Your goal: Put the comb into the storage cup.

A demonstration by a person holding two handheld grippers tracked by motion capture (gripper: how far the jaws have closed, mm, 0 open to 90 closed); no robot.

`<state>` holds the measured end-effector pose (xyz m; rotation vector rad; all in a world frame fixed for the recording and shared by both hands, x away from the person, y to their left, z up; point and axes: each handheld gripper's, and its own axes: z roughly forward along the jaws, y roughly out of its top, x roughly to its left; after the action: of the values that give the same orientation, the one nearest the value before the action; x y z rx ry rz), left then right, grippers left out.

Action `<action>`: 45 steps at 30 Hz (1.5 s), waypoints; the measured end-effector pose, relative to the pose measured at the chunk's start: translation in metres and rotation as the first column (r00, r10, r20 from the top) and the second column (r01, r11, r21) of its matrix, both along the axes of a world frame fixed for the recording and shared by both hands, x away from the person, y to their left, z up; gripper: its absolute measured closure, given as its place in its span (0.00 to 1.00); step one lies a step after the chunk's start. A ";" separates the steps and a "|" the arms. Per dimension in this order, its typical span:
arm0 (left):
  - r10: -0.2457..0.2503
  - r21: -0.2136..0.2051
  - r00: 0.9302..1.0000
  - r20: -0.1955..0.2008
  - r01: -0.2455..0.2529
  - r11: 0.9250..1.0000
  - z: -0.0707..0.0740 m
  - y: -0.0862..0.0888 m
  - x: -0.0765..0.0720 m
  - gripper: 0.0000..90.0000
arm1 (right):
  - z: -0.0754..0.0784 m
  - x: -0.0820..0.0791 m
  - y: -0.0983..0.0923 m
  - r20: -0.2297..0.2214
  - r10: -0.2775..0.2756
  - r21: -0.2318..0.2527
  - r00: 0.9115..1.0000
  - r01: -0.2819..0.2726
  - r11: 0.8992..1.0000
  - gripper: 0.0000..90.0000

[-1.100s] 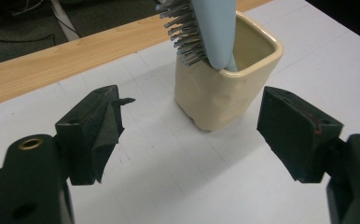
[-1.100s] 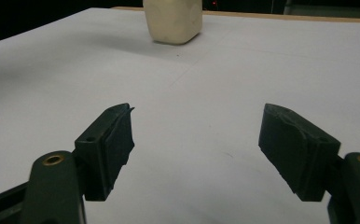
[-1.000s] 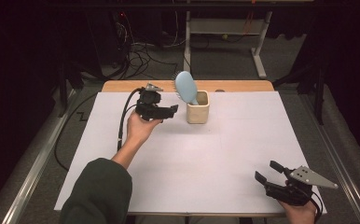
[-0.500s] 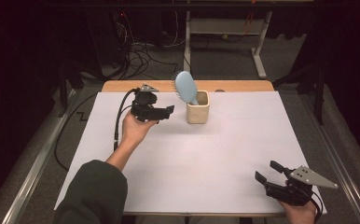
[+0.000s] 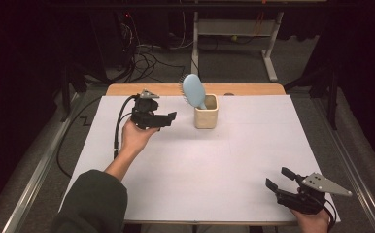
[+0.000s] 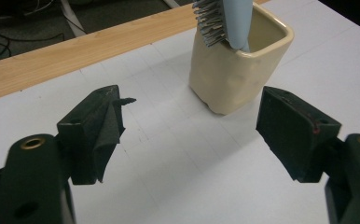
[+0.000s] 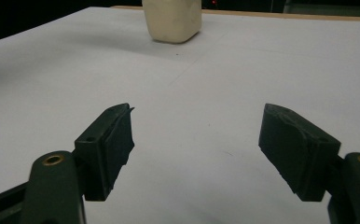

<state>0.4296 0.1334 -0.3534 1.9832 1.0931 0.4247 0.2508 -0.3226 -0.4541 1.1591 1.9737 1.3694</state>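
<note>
At about 10 o'clock on the tabletop, the left hand-held gripper hovers released, jaws wide, pointing toward 3 o'clock at the cup. The cup stands near 12 o'clock, just beside the far wooden edge, with the brush propped in it, head up and leaning left. At 5 o'clock the right hand-held gripper rests low, also released.

The likeliest slip, I judge: a jaw nudging the top-heavy brush would tip the light cup over.

The cup is glossy cream ceramic, squarish with rounded corners. The brush is smooth pale-blue plastic, oval, with grey bristles. The tabletop cover is matte white.
</note>
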 end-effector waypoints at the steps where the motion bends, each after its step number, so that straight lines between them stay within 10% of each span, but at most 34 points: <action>1: -0.001 0.001 1.000 0.000 0.001 1.000 0.000 0.001 -0.001 0.26 | 0.000 0.000 0.000 0.001 0.000 -0.001 1.000 0.000 1.000 0.30; 45: 0.013 -0.031 0.999 0.046 -0.011 0.999 0.009 0.032 -0.032 0.26 | -0.001 -0.001 -0.001 -0.004 -0.007 -0.002 1.000 0.007 1.000 0.30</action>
<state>0.3981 0.1656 -0.3444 1.9319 1.0771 0.4558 0.2503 -0.3231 -0.4546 1.1683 1.9710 1.3627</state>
